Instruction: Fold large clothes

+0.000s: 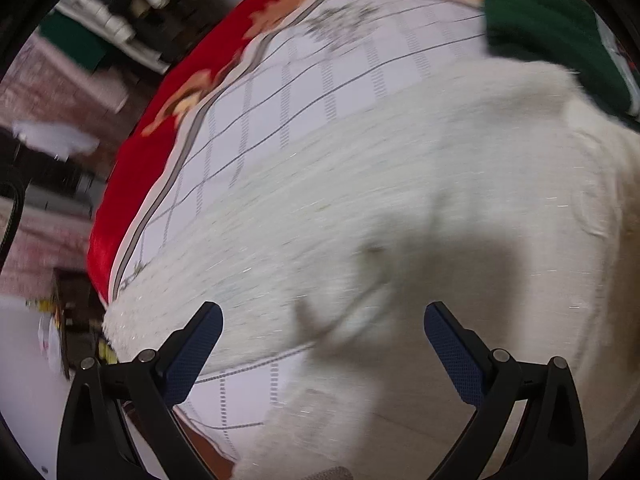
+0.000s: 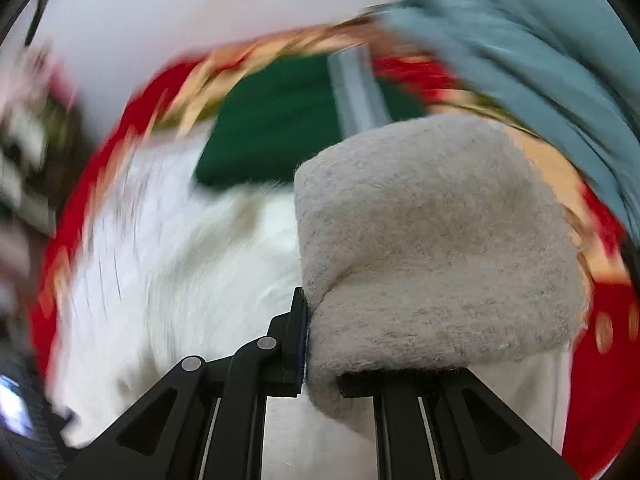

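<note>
A large white fuzzy sweater [image 1: 420, 184] lies spread on a white checked sheet [image 1: 320, 64] over a red flowered bed cover. My left gripper [image 1: 322, 344] is open and empty just above the sweater, its blue-padded fingers [image 1: 192, 356] wide apart. In the right wrist view my right gripper [image 2: 310, 340] is shut on a fold of the white sweater [image 2: 432, 248], which bulges up over the right finger and hides it. The rest of the sweater [image 2: 192, 264] lies blurred to the left below.
A folded dark green garment [image 1: 544, 28] lies at the far end of the sheet, also in the right wrist view [image 2: 276, 128]. A blue-grey cloth [image 2: 520, 48] hangs at upper right. The bed's left edge [image 1: 128, 184] drops to the floor; cluttered shelves [image 1: 132, 12] stand beyond.
</note>
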